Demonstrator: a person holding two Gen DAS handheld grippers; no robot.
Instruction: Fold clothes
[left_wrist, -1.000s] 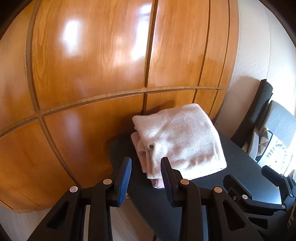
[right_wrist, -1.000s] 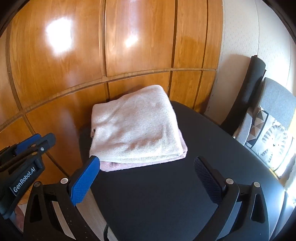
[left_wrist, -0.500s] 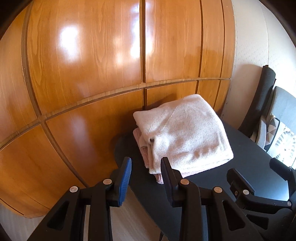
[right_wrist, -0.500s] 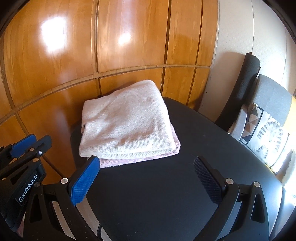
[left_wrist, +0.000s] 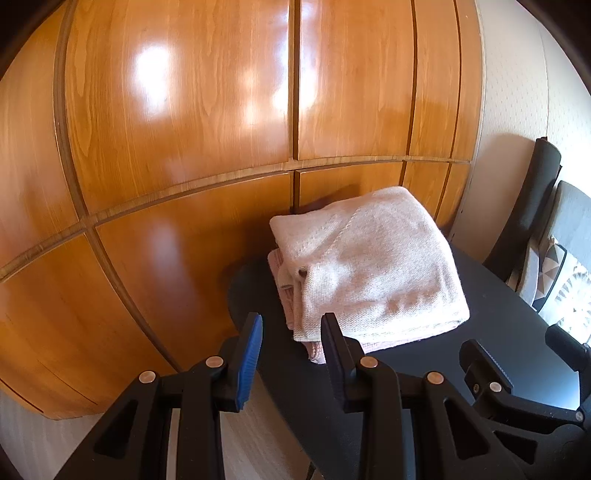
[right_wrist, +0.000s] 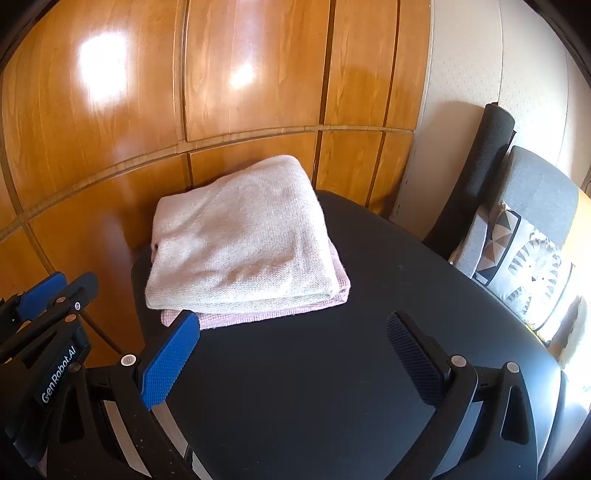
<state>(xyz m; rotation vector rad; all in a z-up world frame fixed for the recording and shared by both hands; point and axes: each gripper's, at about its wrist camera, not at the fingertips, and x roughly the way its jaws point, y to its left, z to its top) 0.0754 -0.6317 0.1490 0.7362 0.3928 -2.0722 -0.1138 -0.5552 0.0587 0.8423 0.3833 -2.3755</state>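
A cream knitted garment lies folded on top of a folded pink one, stacked at the far left corner of a black table. My left gripper hovers just short of the stack's near left corner, jaws partly open with nothing between them. My right gripper stands wide open over the bare tabletop, in front of the stack and apart from it. The left gripper also shows at the left edge of the right wrist view.
A glossy wooden wardrobe stands close behind the table. At the right are a dark chair back and a grey seat with a patterned cushion. Pale floor shows below the table's left edge.
Both views have slid sideways: the stack now sits farther right in the left wrist view and farther left in the right wrist view. Neither gripper's jaws have changed, and the stack has not moved.
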